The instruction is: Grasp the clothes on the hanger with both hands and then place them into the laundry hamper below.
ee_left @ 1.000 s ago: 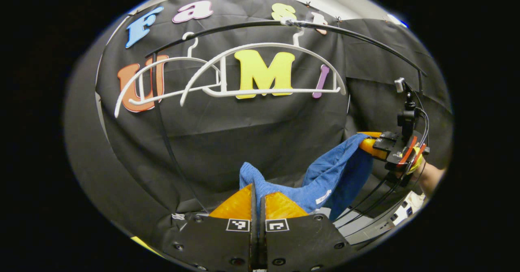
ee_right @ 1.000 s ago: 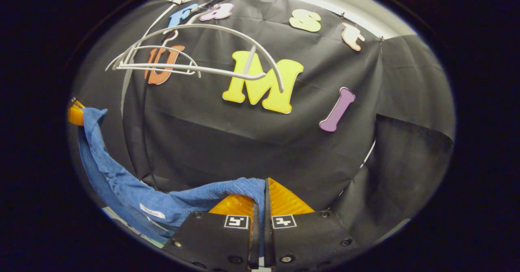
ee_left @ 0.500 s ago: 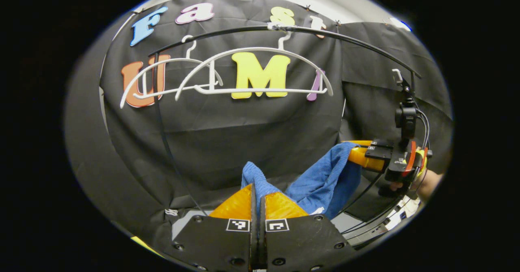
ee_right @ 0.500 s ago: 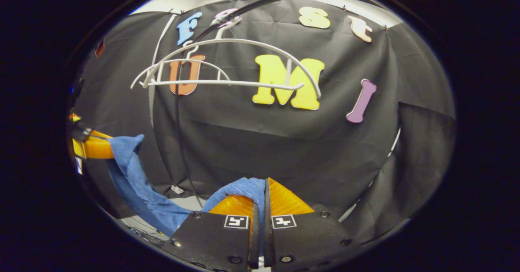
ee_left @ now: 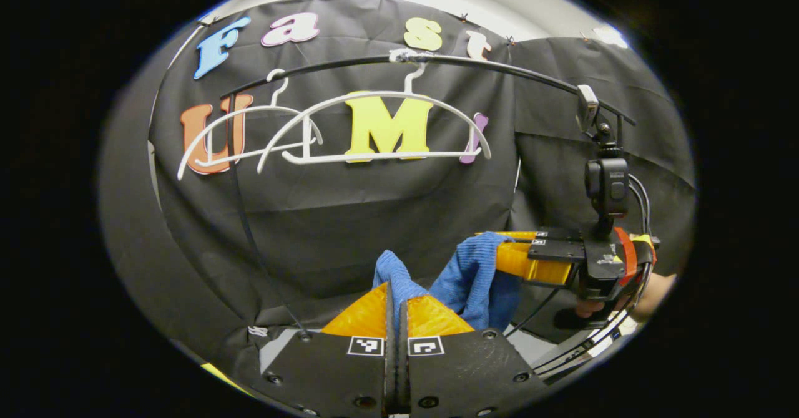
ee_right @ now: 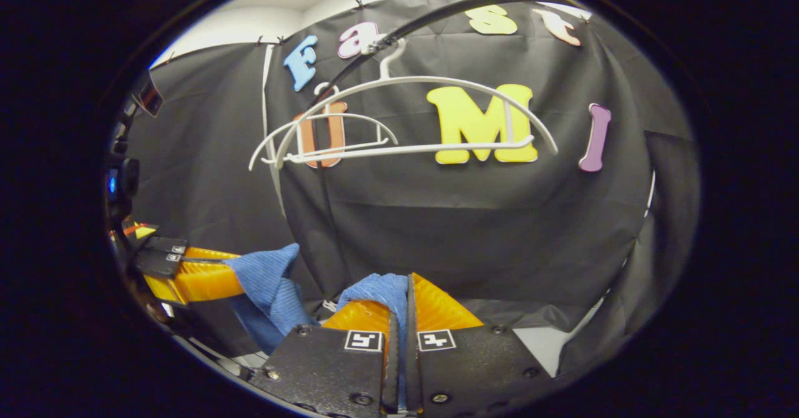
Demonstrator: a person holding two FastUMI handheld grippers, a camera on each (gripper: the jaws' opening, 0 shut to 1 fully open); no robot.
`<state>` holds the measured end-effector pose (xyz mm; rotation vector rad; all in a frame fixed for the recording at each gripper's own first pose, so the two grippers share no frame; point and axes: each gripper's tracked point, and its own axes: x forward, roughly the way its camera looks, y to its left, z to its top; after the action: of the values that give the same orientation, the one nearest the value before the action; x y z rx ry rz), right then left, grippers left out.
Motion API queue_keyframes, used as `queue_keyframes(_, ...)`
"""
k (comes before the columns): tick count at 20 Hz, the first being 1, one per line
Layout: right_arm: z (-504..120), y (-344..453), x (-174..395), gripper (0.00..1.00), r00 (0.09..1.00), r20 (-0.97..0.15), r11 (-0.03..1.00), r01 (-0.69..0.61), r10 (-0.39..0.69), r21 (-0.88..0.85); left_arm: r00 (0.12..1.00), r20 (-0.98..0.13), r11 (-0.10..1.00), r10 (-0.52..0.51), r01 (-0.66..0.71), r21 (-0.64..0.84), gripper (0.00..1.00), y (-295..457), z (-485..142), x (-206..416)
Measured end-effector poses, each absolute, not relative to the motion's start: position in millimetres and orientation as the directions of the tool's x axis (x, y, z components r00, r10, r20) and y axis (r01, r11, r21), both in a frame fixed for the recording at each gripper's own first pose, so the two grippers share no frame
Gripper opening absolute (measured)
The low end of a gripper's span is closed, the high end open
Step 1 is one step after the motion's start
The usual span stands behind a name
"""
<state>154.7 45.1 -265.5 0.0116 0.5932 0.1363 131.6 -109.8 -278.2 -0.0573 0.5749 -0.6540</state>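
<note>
cloth (ee_left: 477,271): blue knit, off the hangers, slung between both grippers below the rail; the slack middle sags down out of sight.
L gripper (ee_left: 394,293): fingers clamped on one end of cloth, a tuft pokes up between them; seen from the right gripper view at (ee_right: 234,274).
R gripper (ee_right: 402,290): fingers clamped on the other end; seen from the left gripper view at (ee_left: 502,256).
key relation: cloth's long axis runs gripper to gripper, roughly level; the two are near each other, so the cloth is bunched, not taut. Neither hand looks nearer the drop.
hamper: below per task, can't place it from here. Judgement: next move is straight down w/ both, then let go.
hangers (ee_left: 381,125): two white ones, bare, on black rail (ee_left: 499,68), well above cloth.
writing: square marker tags (ee_left: 425,345) on finger mounts; no brand legible.
</note>
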Motion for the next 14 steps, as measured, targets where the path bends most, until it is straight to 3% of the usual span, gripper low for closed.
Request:
queue_keyframes(1,-264,52,158,0.08,0.819,-0.55,0.986,-0.142,0.163,0.082,0.649,-0.48,0.797,-0.59,0.562,-0.221,0.0,-110,-273,134)
queue_keyframes(3,-261,66,162,0.08,0.814,-0.539,0.975,-0.167,0.219,0.144,0.656,-0.464,0.796,-0.594,0.563,-0.222,0.05,-110,-266,138)
queue_keyframes(5,-265,74,165,0.07,0.804,-0.542,0.968,-0.172,0.246,0.185,0.662,-0.457,0.799,-0.593,0.555,-0.232,0.0,-107,-265,143)
queue_keyframes(14,-367,46,169,0.08,0.698,-0.681,0.972,-0.106,0.224,0.211,0.619,-0.574,0.833,-0.536,0.5,-0.238,0.0,-117,-345,147)
